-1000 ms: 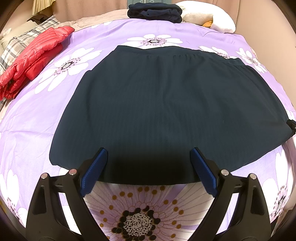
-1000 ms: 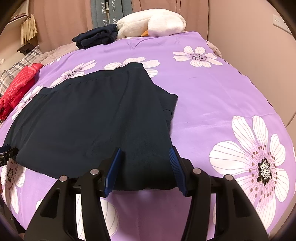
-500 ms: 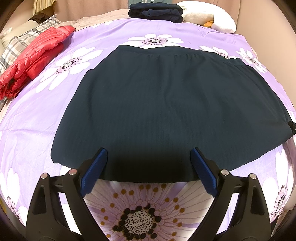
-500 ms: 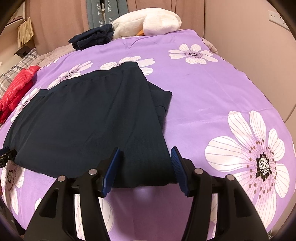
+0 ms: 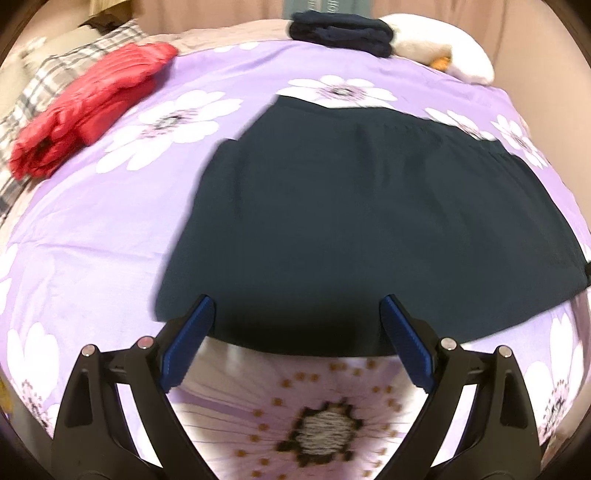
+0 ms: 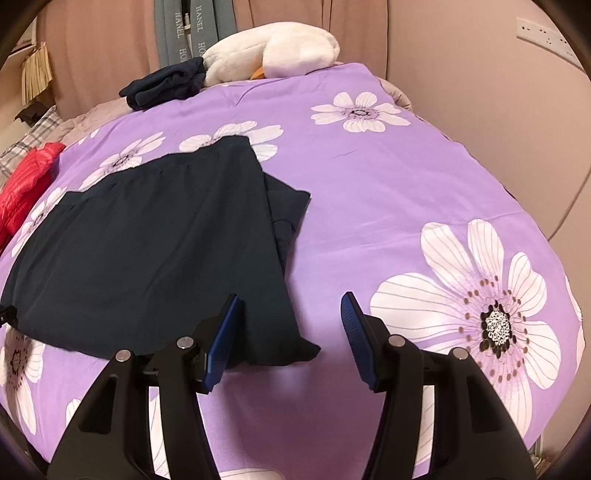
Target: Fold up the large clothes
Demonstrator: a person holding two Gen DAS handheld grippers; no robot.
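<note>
The left gripper [image 5: 297, 326] and right gripper [image 6: 291, 325] are being held wide open, jaws empty, over the dark garment [image 5: 369, 221] lying flat mid-bed. Its near hem is being shadowed; the left-wrist view is being blurred.

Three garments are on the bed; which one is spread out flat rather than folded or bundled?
The dark skirt nearest both grippers, lying open. The red jacket and the dark navy pile sit bundled at the far side.

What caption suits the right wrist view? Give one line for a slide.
Open right gripper poised over the near corner of a dark garment spread on a purple floral bedspread.
</note>
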